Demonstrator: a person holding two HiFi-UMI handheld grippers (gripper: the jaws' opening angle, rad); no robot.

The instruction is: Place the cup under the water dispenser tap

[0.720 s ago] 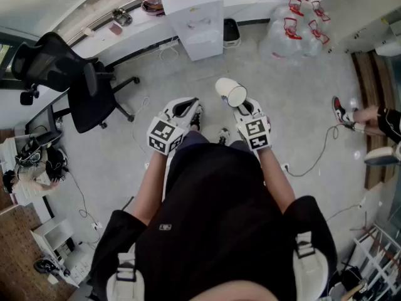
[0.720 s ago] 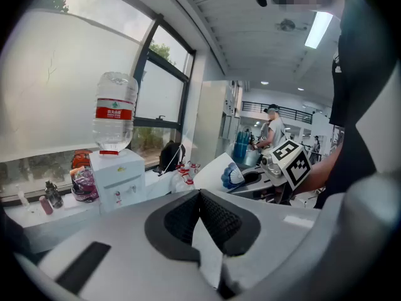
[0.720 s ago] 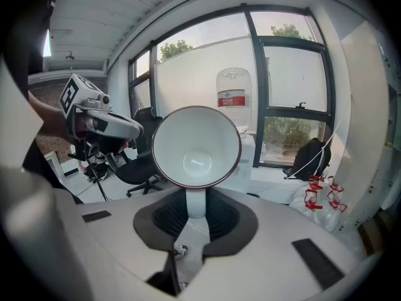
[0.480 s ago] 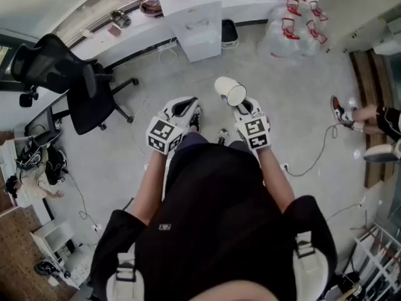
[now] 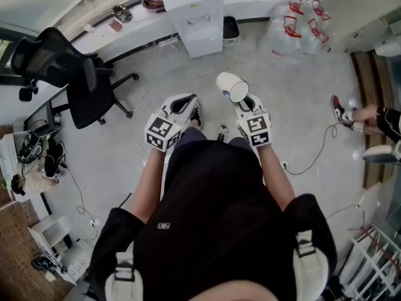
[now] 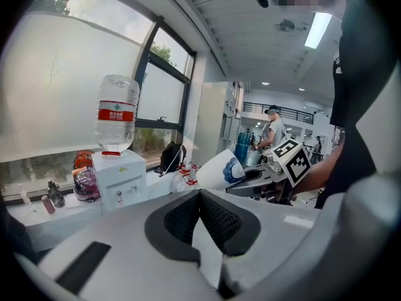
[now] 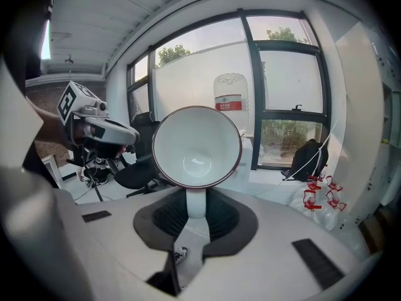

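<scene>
Well short of the water dispenser (image 5: 200, 21), the cup (image 5: 232, 86) turns its mouth away from it, handle (image 7: 195, 202) pinched by the right gripper (image 5: 243, 103); the left gripper (image 5: 182, 106) is closed, empty.

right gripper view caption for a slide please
Right claw grips a white cup by its handle, mouth toward the camera, water bottle behind.

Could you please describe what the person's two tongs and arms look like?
The left tongs and the right tongs both have white moulded shells. Each carries a cube with black-and-white square markers. Their pads are black and finely textured. The person wears a black short-sleeved top that leaves the forearms bare.
</scene>
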